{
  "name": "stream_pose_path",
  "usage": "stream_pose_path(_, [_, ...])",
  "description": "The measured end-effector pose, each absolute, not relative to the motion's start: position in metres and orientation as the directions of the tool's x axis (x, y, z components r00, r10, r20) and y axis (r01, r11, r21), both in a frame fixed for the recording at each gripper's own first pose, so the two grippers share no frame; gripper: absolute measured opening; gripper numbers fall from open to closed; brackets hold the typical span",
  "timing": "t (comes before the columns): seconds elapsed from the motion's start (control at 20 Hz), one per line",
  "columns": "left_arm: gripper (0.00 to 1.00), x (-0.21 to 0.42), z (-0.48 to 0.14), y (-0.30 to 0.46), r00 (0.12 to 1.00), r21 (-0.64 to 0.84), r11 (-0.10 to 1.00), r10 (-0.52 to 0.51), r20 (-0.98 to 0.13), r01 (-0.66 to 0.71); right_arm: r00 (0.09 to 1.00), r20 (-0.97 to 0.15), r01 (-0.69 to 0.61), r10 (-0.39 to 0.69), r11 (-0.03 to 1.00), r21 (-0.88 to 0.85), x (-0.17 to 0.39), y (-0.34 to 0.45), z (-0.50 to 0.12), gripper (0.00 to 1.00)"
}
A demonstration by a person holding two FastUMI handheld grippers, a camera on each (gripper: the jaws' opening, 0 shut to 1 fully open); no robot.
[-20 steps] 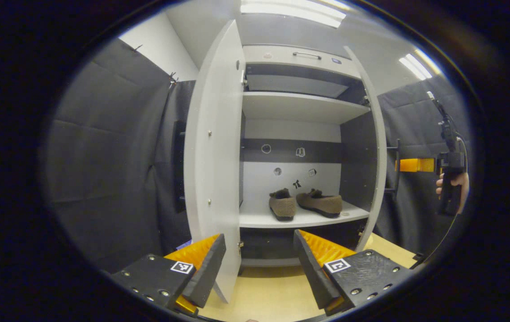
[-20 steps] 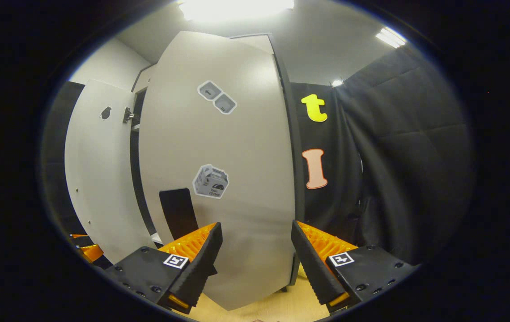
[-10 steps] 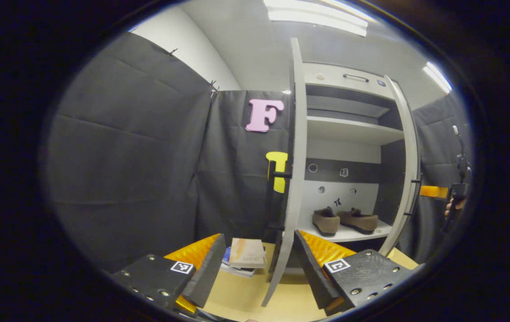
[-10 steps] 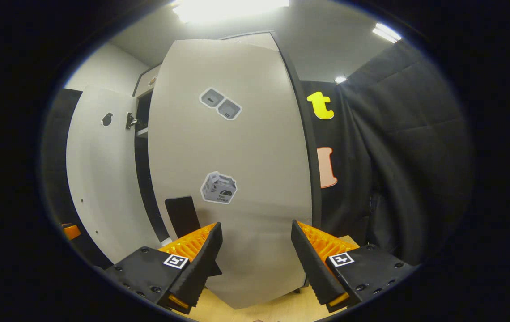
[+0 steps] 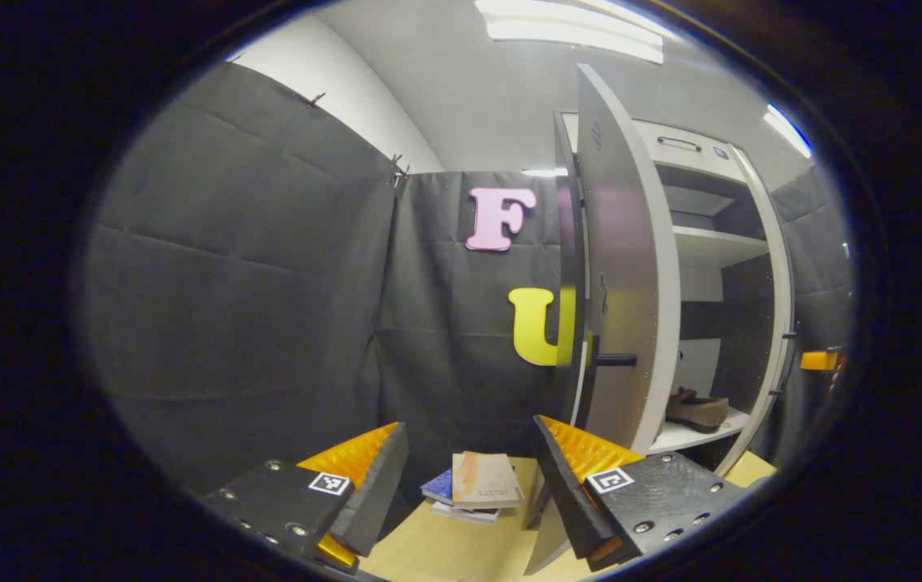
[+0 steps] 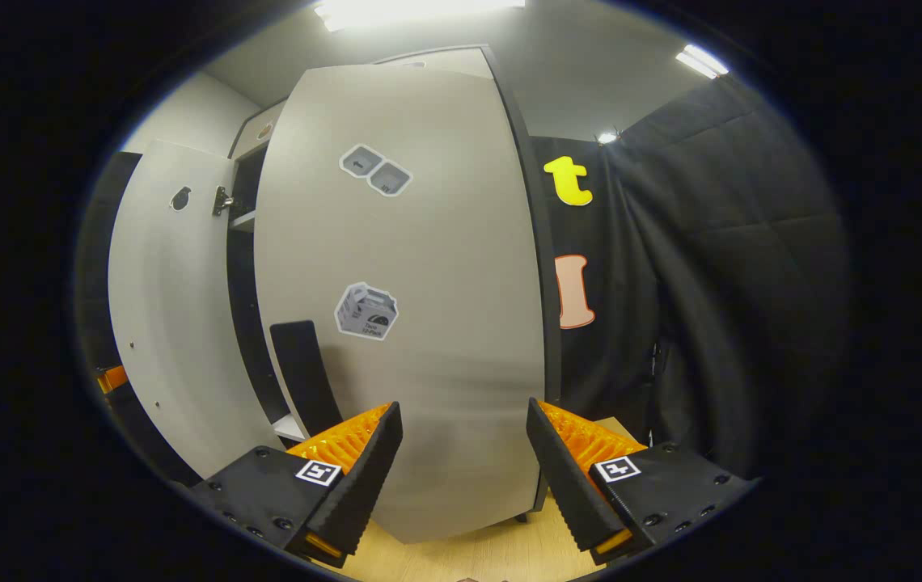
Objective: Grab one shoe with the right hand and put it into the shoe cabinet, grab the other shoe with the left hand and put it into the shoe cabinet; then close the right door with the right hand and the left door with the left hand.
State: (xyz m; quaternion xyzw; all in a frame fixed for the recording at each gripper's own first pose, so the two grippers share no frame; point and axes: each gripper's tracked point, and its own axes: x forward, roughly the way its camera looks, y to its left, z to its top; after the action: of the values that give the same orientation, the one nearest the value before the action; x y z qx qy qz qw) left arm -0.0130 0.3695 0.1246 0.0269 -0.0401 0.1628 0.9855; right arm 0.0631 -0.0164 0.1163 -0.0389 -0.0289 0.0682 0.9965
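In the left gripper view, my left gripper [image 5: 465,485] is open and empty, at the outer side of the white cabinet's left door [image 5: 627,275], close to its black handle [image 5: 615,360]. Past the door's edge, one brown shoe [image 5: 695,408] lies on the lower shelf [image 5: 683,436]; the second shoe is hidden. The right door [image 5: 776,307] stands ajar beyond. In the right gripper view, my right gripper [image 6: 465,477] is open and empty, close in front of the right door's outer face [image 6: 429,339] with its black handle [image 6: 303,372]. The left door's inner face [image 6: 162,307] shows behind.
A small stack of books [image 5: 477,485] lies on the wooden floor [image 5: 429,550] just ahead of my left gripper. Black cloth walls [image 5: 251,307] close in on both sides. An upper shelf [image 5: 712,242] and a top drawer [image 5: 679,145] belong to the cabinet.
My left gripper swung left around the left door, from facing the open cabinet to facing the door's outer side; one shoe dropped from sight. The right gripper stayed facing the right door.
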Motion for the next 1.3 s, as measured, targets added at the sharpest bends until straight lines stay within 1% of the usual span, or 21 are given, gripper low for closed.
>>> stream_pose_path(0.05, [0.89,-0.004,0.126,0.375,0.948,0.039,0.95,0.306,0.09,-0.311,0.99,0.031,-0.136,0.139,0.987,-0.085,0.063,-0.016,0.111,0.98])
stream_pose_path(0.25, [0.89,0.031,0.118,0.381,0.98,0.038,0.981,0.189,0.059,-0.191,0.989,-0.013,-0.145,0.144,0.983,-0.112,0.066,-0.01,0.095,0.98])
stream_pose_path(0.3, [0.93,0.035,0.117,0.38,0.985,0.036,0.986,0.16,0.056,-0.162,0.989,-0.022,-0.15,0.149,0.982,-0.115,0.064,-0.008,0.092,0.98])
stream_pose_path(0.35, [0.89,0.036,0.118,0.378,0.99,0.033,0.991,0.125,0.063,-0.127,0.988,-0.03,-0.155,0.153,0.981,-0.119,0.064,-0.006,0.089,0.98])
stream_pose_path(0.6, [0.89,0.053,0.126,0.361,0.996,-0.008,0.999,-0.053,0.075,0.054,0.989,-0.063,-0.138,0.132,0.984,-0.109,0.059,-0.013,0.072,0.98])
stream_pose_path(0.65, [0.89,0.054,0.132,0.358,0.995,0.002,0.998,-0.064,0.078,0.064,0.989,-0.067,-0.135,0.128,0.986,-0.098,0.058,-0.016,0.069,0.98])
stream_pose_path(0.7, [0.93,0.061,0.135,0.357,0.995,0.016,0.998,-0.069,0.073,0.068,0.99,-0.068,-0.13,0.124,0.988,-0.086,0.057,-0.018,0.068,0.98])
stream_pose_path(0.75, [0.89,0.06,0.135,0.354,0.995,0.026,0.997,-0.077,0.067,0.075,0.99,-0.067,-0.125,0.12,0.989,-0.075,0.057,-0.02,0.067,0.98])
stream_pose_path(1.05, [0.89,0.063,0.135,0.333,0.992,0.051,0.991,-0.126,0.026,0.124,0.994,-0.049,-0.1,0.098,0.994,-0.038,0.054,-0.033,0.062,0.98])
stream_pose_path(1.3, [0.9,0.073,0.132,0.282,0.98,0.052,0.979,-0.199,0.005,0.199,0.996,-0.033,-0.08,0.08,0.996,-0.023,0.054,-0.045,0.064,0.98])
